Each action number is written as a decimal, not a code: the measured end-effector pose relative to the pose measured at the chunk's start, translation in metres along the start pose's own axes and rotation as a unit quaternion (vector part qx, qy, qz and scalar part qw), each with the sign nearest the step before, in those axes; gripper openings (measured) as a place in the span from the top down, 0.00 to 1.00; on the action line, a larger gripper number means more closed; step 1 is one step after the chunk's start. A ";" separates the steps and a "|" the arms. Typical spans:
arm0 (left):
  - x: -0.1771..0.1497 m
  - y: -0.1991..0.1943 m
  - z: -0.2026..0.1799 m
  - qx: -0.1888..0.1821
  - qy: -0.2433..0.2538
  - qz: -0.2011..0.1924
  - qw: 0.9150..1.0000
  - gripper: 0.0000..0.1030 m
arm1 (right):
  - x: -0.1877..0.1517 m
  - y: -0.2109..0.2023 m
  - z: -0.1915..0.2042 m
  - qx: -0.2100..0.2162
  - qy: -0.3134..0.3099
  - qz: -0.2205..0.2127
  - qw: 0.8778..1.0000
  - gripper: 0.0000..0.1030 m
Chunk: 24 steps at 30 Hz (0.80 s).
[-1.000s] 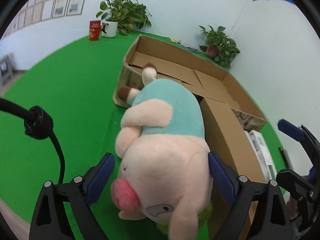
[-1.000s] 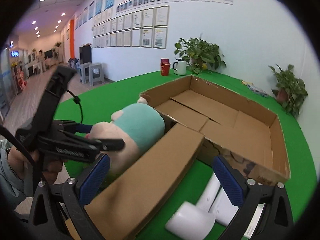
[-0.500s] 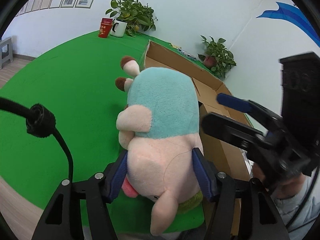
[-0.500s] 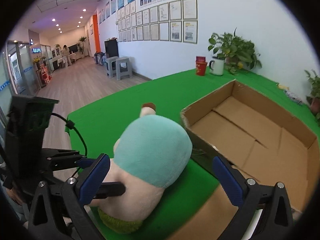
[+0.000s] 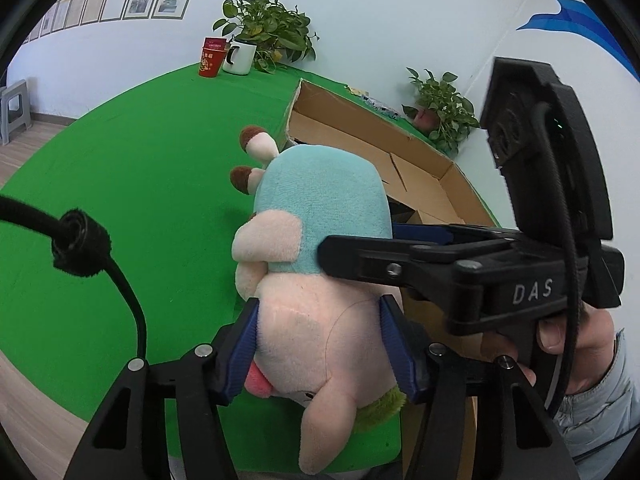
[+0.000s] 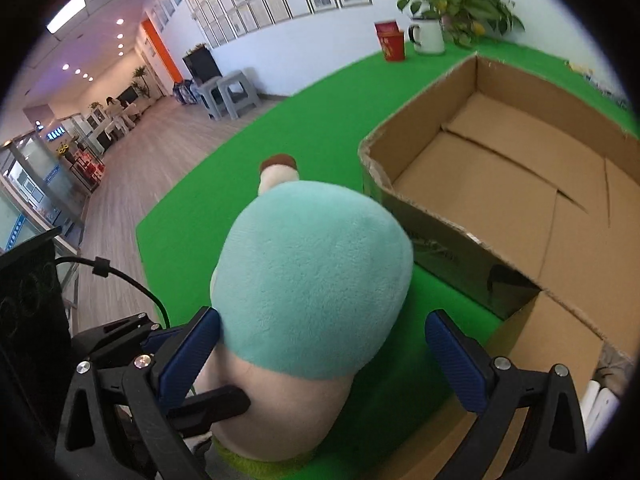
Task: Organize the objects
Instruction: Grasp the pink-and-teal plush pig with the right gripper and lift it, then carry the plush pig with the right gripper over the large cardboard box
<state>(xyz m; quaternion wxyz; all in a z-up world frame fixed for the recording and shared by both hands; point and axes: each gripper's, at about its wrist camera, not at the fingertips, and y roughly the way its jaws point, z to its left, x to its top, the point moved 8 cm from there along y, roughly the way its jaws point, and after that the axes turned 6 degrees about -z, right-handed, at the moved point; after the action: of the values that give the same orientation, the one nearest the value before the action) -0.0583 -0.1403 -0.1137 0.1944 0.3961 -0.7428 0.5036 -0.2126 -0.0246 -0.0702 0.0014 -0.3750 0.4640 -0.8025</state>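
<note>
So far nothing has been put away: the box (image 6: 520,184) lies open and bare inside, and the pig (image 5: 320,280) is not yet in it. What is left, as I judge it, is to carry the toy over the cardboard wall and let it go inside.

From the left wrist, the pig sits at 6 o'clock, head toward the camera, with the box behind it at 1 o'clock. The left gripper (image 5: 320,344) has its blue pads pressed into both sides of the pink head, and its jaws are closing. The right gripper (image 6: 324,356) stands spread around the body; one pad sits at the plush, the other is clear of it.

The pig is soft plush: pink head and arms, teal body, brown-tipped feet.
</note>
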 end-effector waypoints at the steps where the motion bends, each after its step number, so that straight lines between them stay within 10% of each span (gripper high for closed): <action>1: 0.000 -0.001 0.001 -0.002 -0.002 0.000 1.000 0.46 | 0.000 0.003 0.002 -0.003 -0.003 0.007 1.000 0.01; 9: -0.010 -0.013 0.004 -0.018 -0.018 -0.006 1.000 0.48 | -0.009 0.025 0.022 -0.021 -0.016 0.060 0.998 0.01; 24: -0.011 -0.020 0.006 -0.046 -0.017 -0.018 0.999 0.52 | -0.010 0.021 0.014 -0.059 -0.037 0.029 0.997 0.19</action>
<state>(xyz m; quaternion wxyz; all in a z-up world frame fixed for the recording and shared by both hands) -0.0354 -0.1450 -0.1122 0.2090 0.4080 -0.7614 0.4583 -0.2043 -0.0433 -0.0880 0.0197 -0.3904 0.5204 -0.7592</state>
